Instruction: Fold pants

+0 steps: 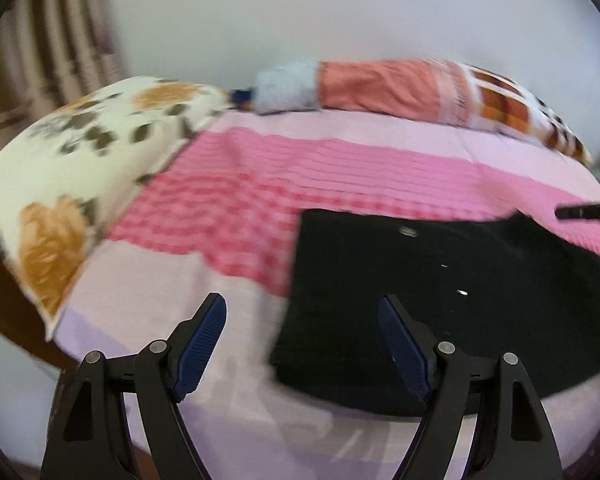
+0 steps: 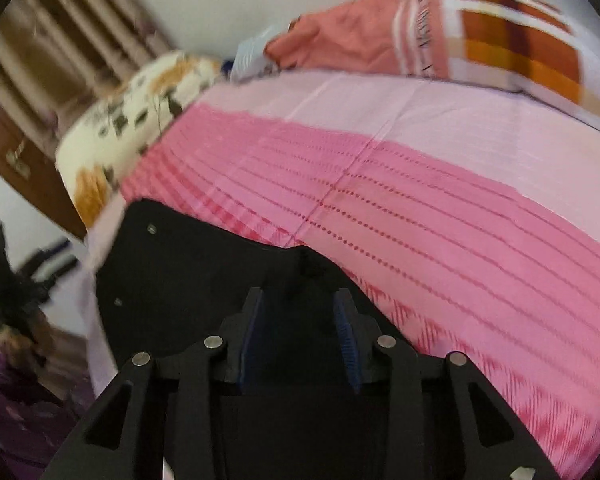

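The black pants lie folded flat on the pink bedspread, with small metal buttons showing. My left gripper is open and empty, above the pants' left edge. In the right wrist view the pants fill the lower left. My right gripper hovers over their right part with its jaws partly open; black cloth shows between and beyond the fingers, and I cannot tell whether any is held. The tip of the right gripper shows at the right edge of the left wrist view.
A floral pillow lies at the bed's left end. An orange and checked bolster and a pale blue cloth line the far wall side. A curtain hangs at the left. The left gripper shows beyond the bed's edge.
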Demonstrator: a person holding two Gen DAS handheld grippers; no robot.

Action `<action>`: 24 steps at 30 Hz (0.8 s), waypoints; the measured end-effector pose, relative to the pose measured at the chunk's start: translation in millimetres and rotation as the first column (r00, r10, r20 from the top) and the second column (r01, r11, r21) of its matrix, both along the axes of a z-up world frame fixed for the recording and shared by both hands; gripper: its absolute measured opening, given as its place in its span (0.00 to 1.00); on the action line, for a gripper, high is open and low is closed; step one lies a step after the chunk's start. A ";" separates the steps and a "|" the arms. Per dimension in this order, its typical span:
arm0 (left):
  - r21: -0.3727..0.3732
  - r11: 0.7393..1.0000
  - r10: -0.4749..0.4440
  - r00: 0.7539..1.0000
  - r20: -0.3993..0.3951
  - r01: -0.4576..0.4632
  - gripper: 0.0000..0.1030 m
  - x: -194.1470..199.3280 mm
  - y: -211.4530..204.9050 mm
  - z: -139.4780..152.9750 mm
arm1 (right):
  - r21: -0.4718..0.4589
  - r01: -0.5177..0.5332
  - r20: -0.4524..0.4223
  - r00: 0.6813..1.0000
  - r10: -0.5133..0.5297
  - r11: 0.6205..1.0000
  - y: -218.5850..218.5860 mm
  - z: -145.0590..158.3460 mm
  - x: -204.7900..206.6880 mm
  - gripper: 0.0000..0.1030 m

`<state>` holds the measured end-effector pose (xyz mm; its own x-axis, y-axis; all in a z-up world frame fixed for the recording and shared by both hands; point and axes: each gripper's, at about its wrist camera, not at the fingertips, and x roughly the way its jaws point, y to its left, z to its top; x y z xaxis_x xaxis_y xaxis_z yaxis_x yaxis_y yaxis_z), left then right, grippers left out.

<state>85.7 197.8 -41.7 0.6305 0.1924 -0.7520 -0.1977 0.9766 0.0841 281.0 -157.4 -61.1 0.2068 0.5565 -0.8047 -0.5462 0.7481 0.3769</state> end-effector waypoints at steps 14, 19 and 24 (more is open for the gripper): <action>-0.460 0.871 0.053 0.963 -0.263 -0.173 0.77 -21.5 85.9 -63.7 | -0.095 -0.179 0.008 0.984 0.180 0.979 32.0 -25.4 6.3 0.10; -0.603 0.789 -0.022 0.974 -0.225 -0.121 0.77 -9.9 72.6 -67.4 | -0.085 -0.175 0.008 0.984 0.177 0.981 33.2 -29.1 9.4 0.10; -0.556 0.828 -0.068 0.972 -0.225 -0.070 0.42 1.0 54.2 -58.9 | -0.069 -0.136 -0.009 0.991 0.136 0.988 25.7 -30.9 9.8 0.23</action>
